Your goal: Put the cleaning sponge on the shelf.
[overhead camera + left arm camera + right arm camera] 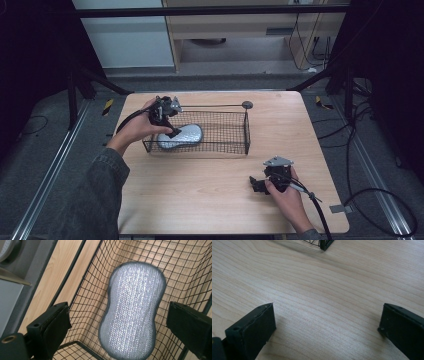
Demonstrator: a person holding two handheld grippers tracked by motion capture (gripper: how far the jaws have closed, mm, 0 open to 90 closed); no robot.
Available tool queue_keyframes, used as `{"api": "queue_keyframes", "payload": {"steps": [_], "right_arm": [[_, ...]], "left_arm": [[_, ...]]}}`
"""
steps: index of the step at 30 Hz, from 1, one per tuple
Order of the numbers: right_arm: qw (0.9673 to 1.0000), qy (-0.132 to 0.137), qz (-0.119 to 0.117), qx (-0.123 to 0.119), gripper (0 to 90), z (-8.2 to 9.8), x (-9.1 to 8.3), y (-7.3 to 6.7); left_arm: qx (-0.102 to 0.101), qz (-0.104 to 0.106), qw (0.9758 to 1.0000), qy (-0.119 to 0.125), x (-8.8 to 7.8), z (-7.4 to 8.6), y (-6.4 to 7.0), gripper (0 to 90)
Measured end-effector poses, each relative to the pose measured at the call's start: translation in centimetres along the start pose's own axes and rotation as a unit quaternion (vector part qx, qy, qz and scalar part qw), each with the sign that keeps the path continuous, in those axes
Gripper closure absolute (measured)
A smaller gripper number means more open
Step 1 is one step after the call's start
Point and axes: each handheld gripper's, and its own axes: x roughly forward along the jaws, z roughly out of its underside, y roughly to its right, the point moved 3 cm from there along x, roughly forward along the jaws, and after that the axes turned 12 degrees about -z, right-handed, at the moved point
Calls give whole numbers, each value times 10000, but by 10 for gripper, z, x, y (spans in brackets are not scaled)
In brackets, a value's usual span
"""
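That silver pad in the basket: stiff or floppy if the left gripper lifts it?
The pad looks like a soft, mesh-covered scrubber, so probably light and squashy. Its flat peanut shape shouldn't roll. The weave may snag on the basket wires.

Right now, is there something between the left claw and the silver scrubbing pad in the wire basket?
Nothing visible is in the way. The left claw hangs open over the basket's open top, and the scrubbing pad lies bare on the basket floor between its jaws. The basket's wire wall stands close beside one jaw, not across the path.
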Motion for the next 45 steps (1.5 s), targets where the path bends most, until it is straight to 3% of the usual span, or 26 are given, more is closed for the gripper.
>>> {"api": "queue_keyframes", "payload": {"steps": [7,11,13,14,20,27,28,42,45], "right_arm": [[10000,-5,2,-6,6,0,0,0],[10000,-3,6,-15,6,0,0,0],[10000,-4,6,-15,6,0,0,0],[10000,-4,6,-13,6,0,0,0],[10000,0,1,-4,6,0,0,0],[10000,-1,2,-7,6,0,0,0],[10000,-1,1,-8,6,0,0,0],[10000,0,-1,-4,6,0,0,0],[10000,-1,2,-5,6,0,0,0]], "left_arm": [[-196,17,9996,219,-10,-4,-1,56],[-473,97,9982,359,-16,-5,2,58],[-440,74,9983,375,-18,-6,3,61],[-595,93,9972,435,-20,-7,5,61],[-950,79,9943,482,-27,-10,12,60],[-1173,-7,9916,541,-31,-15,22,69],[-1320,-4,9897,553,-31,-16,27,69],[-1525,-166,9859,668,-42,-16,52,67],[-1646,-143,9835,738,-45,-14,57,62]]}}
